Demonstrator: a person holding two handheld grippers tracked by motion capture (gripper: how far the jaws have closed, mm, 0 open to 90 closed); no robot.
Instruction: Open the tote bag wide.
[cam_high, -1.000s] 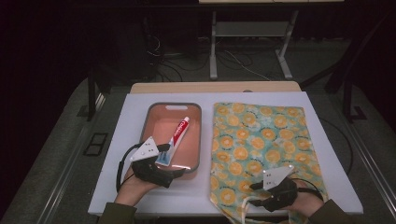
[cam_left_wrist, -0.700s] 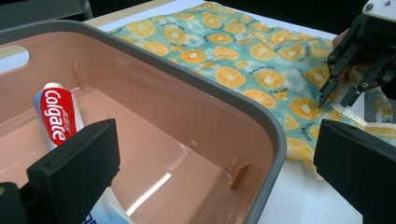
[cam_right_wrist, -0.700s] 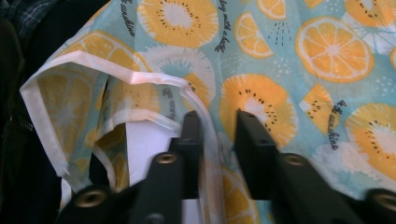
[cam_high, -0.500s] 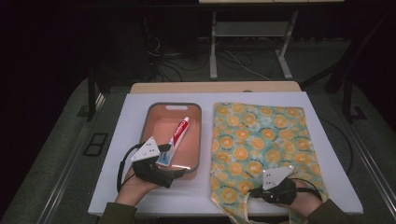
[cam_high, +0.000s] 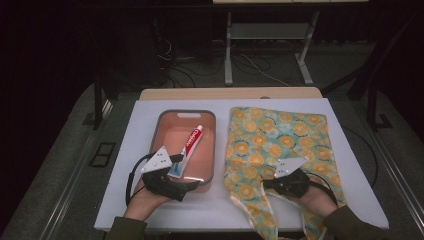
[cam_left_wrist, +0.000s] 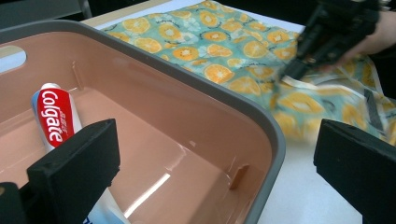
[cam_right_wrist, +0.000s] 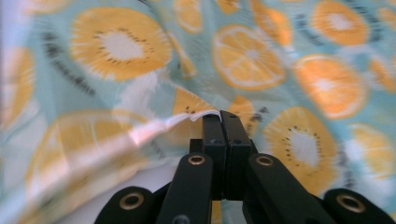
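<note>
Bag (cam_high: 280, 145) edge pinched by right claw (cam_right_wrist: 220, 116); left claw (cam_left_wrist: 210, 158) spread astride bin (cam_high: 212, 150) wall, toothpaste (cam_high: 187, 147) inside

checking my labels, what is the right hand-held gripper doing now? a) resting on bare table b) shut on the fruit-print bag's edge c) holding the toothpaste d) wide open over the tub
b: in the right gripper view the right hand-held gripper has its jaws closed together, pinching an edge of the fruit-print bag.

Your right gripper (cam_right_wrist: 220, 116) has its jaws pressed together on a white-edged fold of the orange-slice patterned cloth (cam_right_wrist: 261, 56), which spreads out behind and around them.
</note>
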